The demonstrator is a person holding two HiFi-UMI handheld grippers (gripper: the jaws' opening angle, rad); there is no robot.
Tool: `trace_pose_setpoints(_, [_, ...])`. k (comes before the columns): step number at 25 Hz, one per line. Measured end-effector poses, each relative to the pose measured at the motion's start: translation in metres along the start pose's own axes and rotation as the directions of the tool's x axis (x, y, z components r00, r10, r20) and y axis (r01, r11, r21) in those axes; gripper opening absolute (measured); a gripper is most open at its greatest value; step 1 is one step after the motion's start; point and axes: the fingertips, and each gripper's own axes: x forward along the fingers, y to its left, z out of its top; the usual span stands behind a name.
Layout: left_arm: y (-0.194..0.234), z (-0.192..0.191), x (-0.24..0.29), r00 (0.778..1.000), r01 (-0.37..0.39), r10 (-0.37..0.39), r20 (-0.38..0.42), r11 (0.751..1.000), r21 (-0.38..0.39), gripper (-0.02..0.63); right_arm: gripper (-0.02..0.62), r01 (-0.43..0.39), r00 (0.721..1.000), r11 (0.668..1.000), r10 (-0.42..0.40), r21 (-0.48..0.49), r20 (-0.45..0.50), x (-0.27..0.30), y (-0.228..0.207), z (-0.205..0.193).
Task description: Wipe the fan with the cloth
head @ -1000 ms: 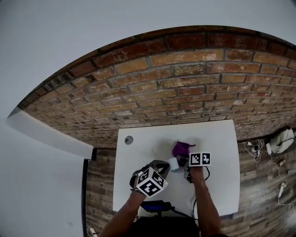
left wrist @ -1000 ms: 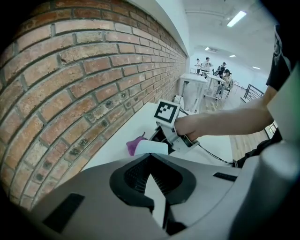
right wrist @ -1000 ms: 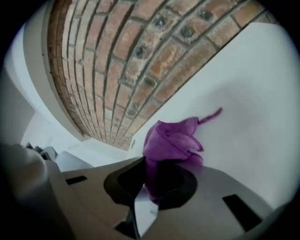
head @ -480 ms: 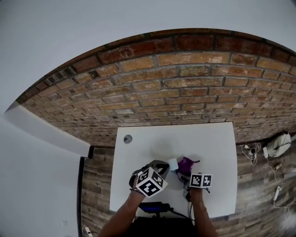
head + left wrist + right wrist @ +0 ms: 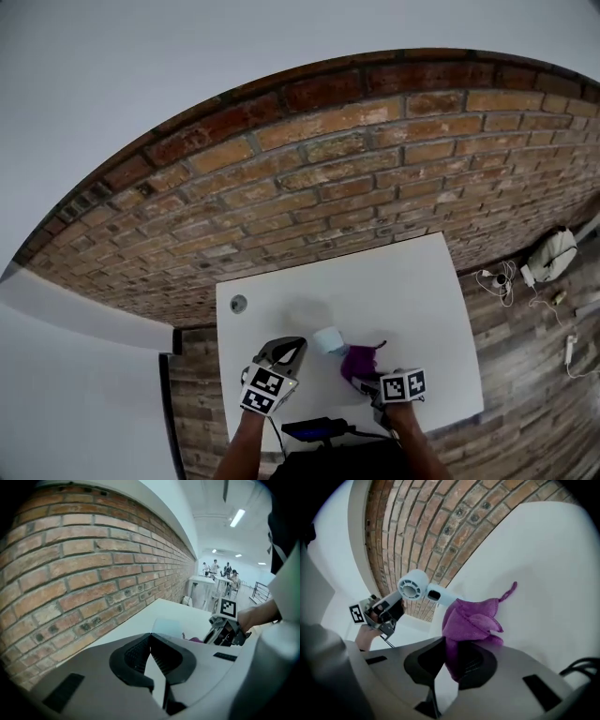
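A small white fan (image 5: 328, 339) lies on the white table (image 5: 422, 291), its round head (image 5: 413, 586) facing my right gripper view and its handle (image 5: 440, 595) running under the edge of the purple cloth (image 5: 471, 620). My right gripper (image 5: 447, 641) is shut on the cloth (image 5: 360, 362), which bunches just in front of its jaws, near the table's front edge. My left gripper (image 5: 286, 347) hangs left of the fan, shut and empty, not touching it. In the left gripper view the jaws (image 5: 151, 635) meet, with the fan (image 5: 168, 626) and the right gripper (image 5: 227, 625) beyond.
A round cable hole (image 5: 238, 303) sits in the table's far left corner. A black device (image 5: 314, 428) lies at the near edge. A brick wall (image 5: 375, 178) backs the table. Cables and a white bag (image 5: 551, 255) lie on the floor to the right.
My right gripper has pulled the cloth back toward the near edge, off the far side of the fan. My left gripper has drawn away to the left of the fan.
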Motion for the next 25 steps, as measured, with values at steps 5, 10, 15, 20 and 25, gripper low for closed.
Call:
trace_pose_setpoints(5, [-0.007,-0.058,0.033,0.988,0.135,-0.132,-0.086,0.991,0.027,0.234,0.055,0.042,0.995,0.999,-0.045,0.034,0.094,-0.037,-0.022,0.017])
trace_pose_setpoints(10, [-0.044,-0.068,0.096,0.97,0.24,-0.23,-0.084,0.961,0.134,0.245,0.055,0.038,0.988,0.997,-0.047,0.064,0.15,-0.06,-0.027,0.021])
trace_pose_setpoints(15, [-0.044,-0.047,0.112,0.974,0.228,-0.228,0.01,0.969,-0.092,0.166,0.055,0.016,0.986,0.997,-0.028,0.071,0.167,-0.073,-0.025,0.019])
trace_pose_setpoints(20, [-0.007,-0.007,0.057,0.841,0.518,-0.145,0.521,0.49,-0.701,0.16,0.055,-0.069,0.975,0.992,0.045,0.104,0.217,-0.084,-0.024,0.03])
trace_pose_setpoints(25, [0.024,0.041,-0.031,0.519,0.833,0.042,0.853,0.197,-0.517,0.158,0.055,-0.208,0.937,0.975,0.176,0.075,0.302,-0.083,0.012,0.075])
